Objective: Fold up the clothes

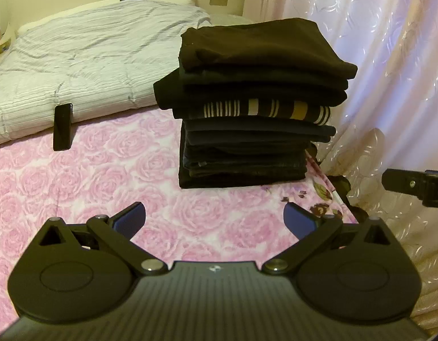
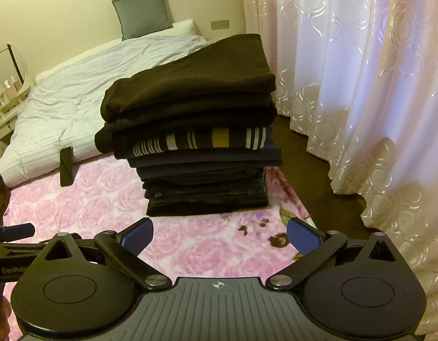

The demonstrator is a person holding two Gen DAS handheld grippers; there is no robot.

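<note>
A tall stack of folded dark clothes [image 1: 253, 108] stands on the pink rose-print bedspread [image 1: 91, 176] near the bed's right edge. A striped garment [image 1: 264, 109] lies in its middle and a dark brown one [image 1: 261, 42] on top. The stack also shows in the right wrist view [image 2: 196, 130]. My left gripper [image 1: 214, 220] is open and empty, short of the stack. My right gripper [image 2: 220, 236] is open and empty, also short of the stack. The right gripper's tip shows at the right edge of the left wrist view [image 1: 415, 187].
A black phone [image 1: 62, 127] leans against a white quilt [image 1: 85, 65] behind the spread. A grey pillow [image 2: 142, 12] stands at the headboard. Patterned curtains [image 2: 361, 71] hang on the right, with dark floor [image 2: 304, 156] below. A mirror and shelves [image 2: 8, 71] are at far left.
</note>
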